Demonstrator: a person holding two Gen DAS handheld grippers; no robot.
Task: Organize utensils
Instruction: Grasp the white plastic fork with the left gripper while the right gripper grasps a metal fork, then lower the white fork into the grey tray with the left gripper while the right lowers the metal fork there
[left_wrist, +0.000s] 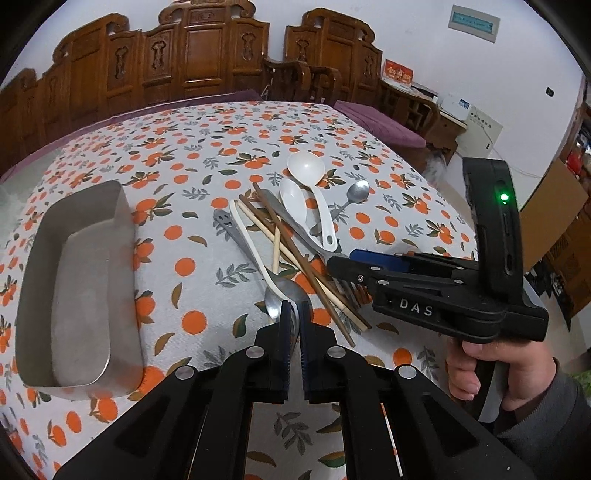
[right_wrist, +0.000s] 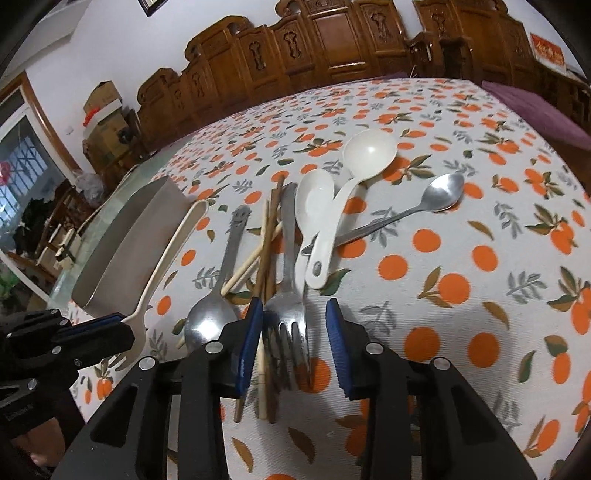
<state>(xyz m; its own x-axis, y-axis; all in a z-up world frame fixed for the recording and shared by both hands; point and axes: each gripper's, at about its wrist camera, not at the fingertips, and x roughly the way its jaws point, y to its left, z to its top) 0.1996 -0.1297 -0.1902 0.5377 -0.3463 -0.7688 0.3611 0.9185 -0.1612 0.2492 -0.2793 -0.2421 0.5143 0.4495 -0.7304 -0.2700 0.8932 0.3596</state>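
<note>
Pinching the head of a cream plastic fork in my left hand-held gripper, I see its pads pressed together and the long handle slanting up and away toward the metal tray at the left. My right hand-held gripper sits with its blue pads spread on either side of a steel fork; the pads do not touch it. From there the pile fans outward on the counter: brown and pale chopsticks crossing, a steel spoon with a smiley handle, two white plastic spoons and another steel spoon at the far right. The tray lies open on the orange-print cloth.
</note>
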